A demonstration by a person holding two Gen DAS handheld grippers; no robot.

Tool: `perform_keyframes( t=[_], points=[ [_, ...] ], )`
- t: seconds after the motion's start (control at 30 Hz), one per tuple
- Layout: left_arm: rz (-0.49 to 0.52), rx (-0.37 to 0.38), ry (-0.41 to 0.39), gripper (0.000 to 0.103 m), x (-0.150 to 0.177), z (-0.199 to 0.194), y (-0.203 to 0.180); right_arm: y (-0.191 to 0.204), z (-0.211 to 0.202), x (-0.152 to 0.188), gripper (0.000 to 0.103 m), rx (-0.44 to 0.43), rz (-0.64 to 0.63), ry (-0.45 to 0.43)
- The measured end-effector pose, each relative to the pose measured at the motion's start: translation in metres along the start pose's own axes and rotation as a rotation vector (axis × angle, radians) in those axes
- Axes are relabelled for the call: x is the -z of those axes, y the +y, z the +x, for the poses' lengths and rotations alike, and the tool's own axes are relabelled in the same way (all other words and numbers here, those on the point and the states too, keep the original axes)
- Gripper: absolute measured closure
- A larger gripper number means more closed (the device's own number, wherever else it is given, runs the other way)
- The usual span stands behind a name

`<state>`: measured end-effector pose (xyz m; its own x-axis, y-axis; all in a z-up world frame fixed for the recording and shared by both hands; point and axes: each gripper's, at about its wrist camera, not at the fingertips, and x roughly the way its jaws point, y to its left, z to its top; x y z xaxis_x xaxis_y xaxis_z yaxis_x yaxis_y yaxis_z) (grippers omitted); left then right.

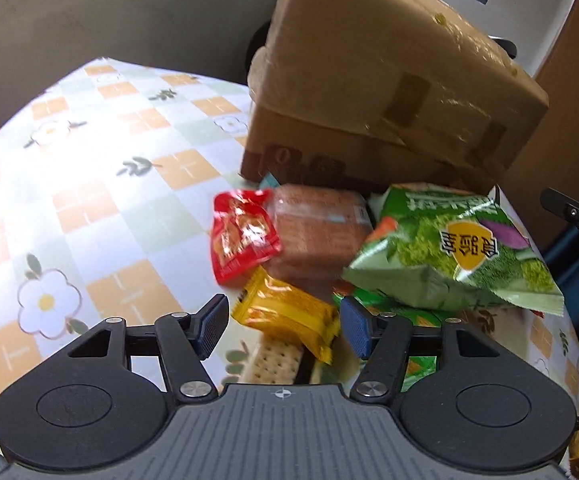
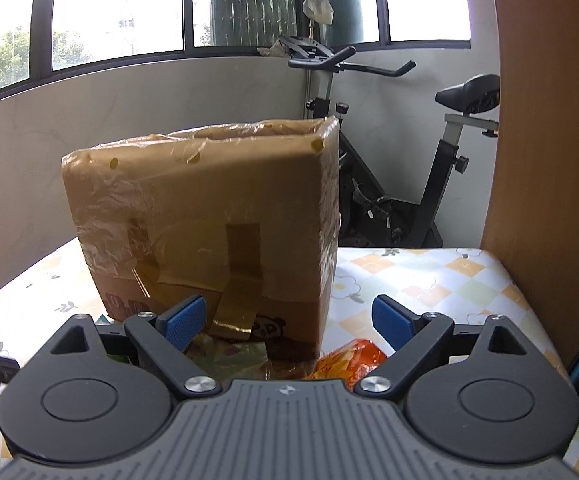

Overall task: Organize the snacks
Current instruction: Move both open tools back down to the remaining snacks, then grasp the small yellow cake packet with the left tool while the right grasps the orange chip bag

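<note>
Both claws gape: left claw [image 1: 283, 328] straddles yellow packet [image 1: 289, 316], perhaps touching; right claw [image 2: 289, 320] empty.

The left gripper [image 1: 283, 326] and the right gripper [image 2: 288, 318] both have their blue-padded jaws spread wide apart, gripping nothing.

One cardboard box [image 1: 369, 92], one red packet [image 1: 241, 234], one yellow packet [image 1: 289, 316], two green bags [image 1: 449, 256]
</note>
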<state>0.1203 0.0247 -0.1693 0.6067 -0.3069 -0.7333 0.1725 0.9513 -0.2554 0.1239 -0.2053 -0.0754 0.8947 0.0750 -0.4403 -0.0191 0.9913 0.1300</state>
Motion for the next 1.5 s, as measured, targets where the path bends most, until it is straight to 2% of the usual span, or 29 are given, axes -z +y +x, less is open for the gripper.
perform_keyframes(
  t=[0.17,0.4,0.6,0.7,0.77,0.97,1.07,1.23,1.37,1.4,1.5],
  points=[
    [-0.057,-0.011,0.048,0.039,-0.002,0.015,0.0,-0.005,0.004,0.006,0.011,0.006,0.021,0.024],
    [-0.035,-0.028,0.04,0.047,-0.009,0.03,-0.006,-0.009,0.004,0.011,0.011,0.007,0.037,0.032],
    [-0.035,-0.06,0.037,0.045,-0.014,0.032,0.002,-0.012,0.004,0.014,0.011,0.007,0.049,0.035],
    [-0.035,-0.093,0.03,0.041,-0.013,0.031,0.007,-0.013,0.005,0.016,0.011,0.006,0.058,0.044],
    [-0.042,-0.142,0.048,0.041,-0.012,0.034,0.014,-0.013,0.005,0.017,0.011,0.004,0.06,0.047],
    [-0.15,-0.23,0.058,0.046,-0.012,0.033,0.041,-0.013,0.006,0.02,0.011,0.003,0.06,0.049],
    [-0.187,-0.218,0.029,0.046,-0.015,0.029,0.046,-0.014,0.008,0.022,0.011,0.009,0.068,0.059],
    [-0.159,-0.23,0.038,0.045,-0.021,0.043,0.036,-0.014,0.009,0.024,0.011,0.015,0.073,0.07],
    [-0.106,-0.279,0.019,0.043,-0.018,0.048,0.026,-0.015,0.01,0.027,0.011,0.026,0.069,0.082],
    [-0.092,-0.288,0.016,0.044,-0.016,0.048,0.024,-0.016,0.01,0.028,0.011,0.031,0.068,0.087],
    [-0.076,-0.304,-0.007,0.063,-0.009,0.042,0.026,-0.02,0.011,0.033,0.011,0.056,0.077,0.101]
  ],
)
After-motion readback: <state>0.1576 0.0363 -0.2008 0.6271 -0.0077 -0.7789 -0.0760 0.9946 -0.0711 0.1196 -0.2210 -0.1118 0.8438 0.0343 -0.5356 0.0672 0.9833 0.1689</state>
